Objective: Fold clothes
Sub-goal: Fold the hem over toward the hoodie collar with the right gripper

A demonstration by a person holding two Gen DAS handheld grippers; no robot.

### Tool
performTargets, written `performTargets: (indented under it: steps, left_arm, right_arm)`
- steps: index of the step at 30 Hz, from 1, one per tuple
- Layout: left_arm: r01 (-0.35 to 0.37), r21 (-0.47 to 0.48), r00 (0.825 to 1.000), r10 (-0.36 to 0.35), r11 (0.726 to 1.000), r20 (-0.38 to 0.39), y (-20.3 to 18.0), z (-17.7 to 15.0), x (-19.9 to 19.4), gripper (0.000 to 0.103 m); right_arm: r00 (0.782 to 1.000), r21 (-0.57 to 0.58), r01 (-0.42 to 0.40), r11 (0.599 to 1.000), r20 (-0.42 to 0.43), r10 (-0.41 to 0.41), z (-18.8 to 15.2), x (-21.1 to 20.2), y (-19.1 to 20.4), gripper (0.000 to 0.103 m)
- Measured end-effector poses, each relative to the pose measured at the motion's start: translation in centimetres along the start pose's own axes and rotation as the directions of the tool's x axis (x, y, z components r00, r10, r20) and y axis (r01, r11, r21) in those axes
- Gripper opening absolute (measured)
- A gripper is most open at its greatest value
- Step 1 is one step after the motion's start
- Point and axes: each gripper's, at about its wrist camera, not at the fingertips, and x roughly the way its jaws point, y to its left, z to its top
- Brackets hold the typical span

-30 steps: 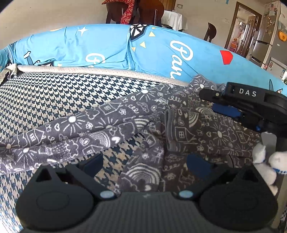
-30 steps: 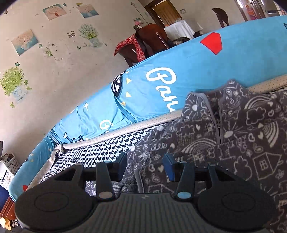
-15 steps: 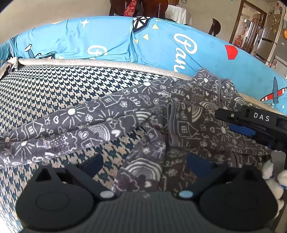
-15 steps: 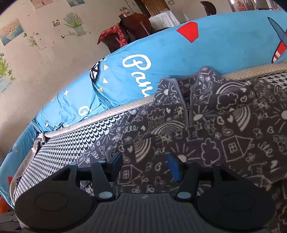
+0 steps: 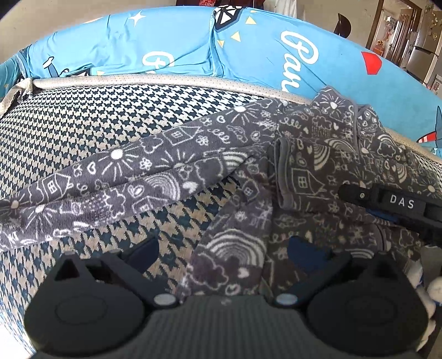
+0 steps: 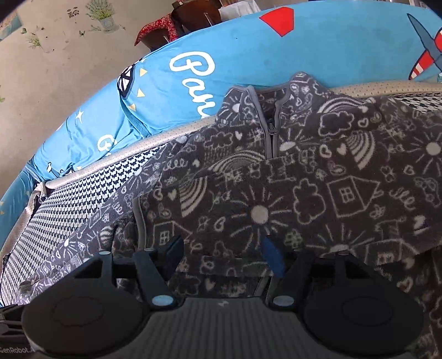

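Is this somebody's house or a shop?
Most likely a home, a living room. A grey patterned garment lies on a houndstooth sofa seat with blue cartoon-print back cushions. Plant pictures decorate the wall, and a fridge stands beyond a doorway.

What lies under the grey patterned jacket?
The houndstooth seat cover shows beside and under the grey patterned jacket, with blue cushions behind. Anything beneath the jacket's body is covered.

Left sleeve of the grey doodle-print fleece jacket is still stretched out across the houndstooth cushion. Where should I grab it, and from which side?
Judging from the left wrist view, grip the grey doodle-print sleeve near its far cuff end, coming in from the near cushion edge with the open left gripper. The sleeve lies flat and stretched diagonally over the houndstooth cushion, so taking its end lets it swing across the jacket body.
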Motion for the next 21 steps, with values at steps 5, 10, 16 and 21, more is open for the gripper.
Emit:
performTargets:
  steps: [5,10,16,21]
  left_arm:
    - [-0.009,-0.015,0.998,0.008,1.000,-0.065,0.3,-0.3,1.4,0.103]
    - [-0.020,-0.039,0.992,0.015,0.999,-0.127,0.7,-0.7,2.7,0.103]
    - [-0.044,0.000,0.992,0.044,0.999,-0.120,0.0,-1.1,3.0,0.103]
    - [-0.046,0.005,0.992,0.046,0.999,-0.114,-0.3,-1.4,3.1,0.103]
  right_arm:
    - [1.000,-0.042,0.008,0.999,0.002,-0.008,-0.2,0.2,0.8,0.076]
    - [1.000,-0.078,0.012,0.997,0.017,-0.011,-0.7,0.3,1.1,0.082]
    - [0.997,-0.213,0.067,0.975,0.046,-0.059,-2.0,0.8,2.7,0.089]
    - [0.996,-0.276,0.087,0.957,0.052,-0.075,-2.6,1.2,3.5,0.098]
